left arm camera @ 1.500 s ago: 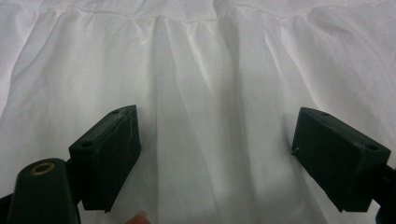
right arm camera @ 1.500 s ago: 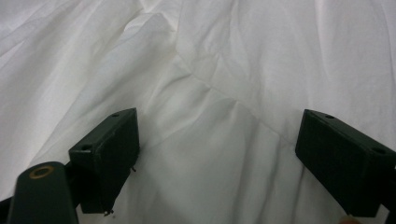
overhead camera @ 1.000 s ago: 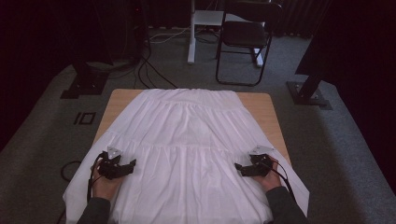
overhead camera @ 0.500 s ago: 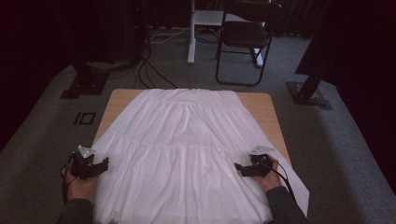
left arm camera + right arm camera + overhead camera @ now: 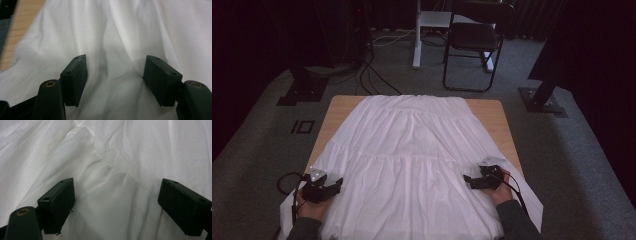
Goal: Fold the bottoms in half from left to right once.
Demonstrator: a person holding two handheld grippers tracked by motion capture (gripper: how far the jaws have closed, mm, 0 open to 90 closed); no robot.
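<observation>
White tiered skirt (image 5: 412,160) lies spread flat on the wooden table (image 5: 499,120), waistband at the far edge, hem hanging over the near edge. Fabric plain, softly creased, gathered seams across; no print or label legible. Left gripper (image 5: 334,186) at the skirt's near left edge: jaws apart, just been closing, cloth beneath, ungripped. Right gripper (image 5: 468,180) near right: jaws wide, empty.
</observation>
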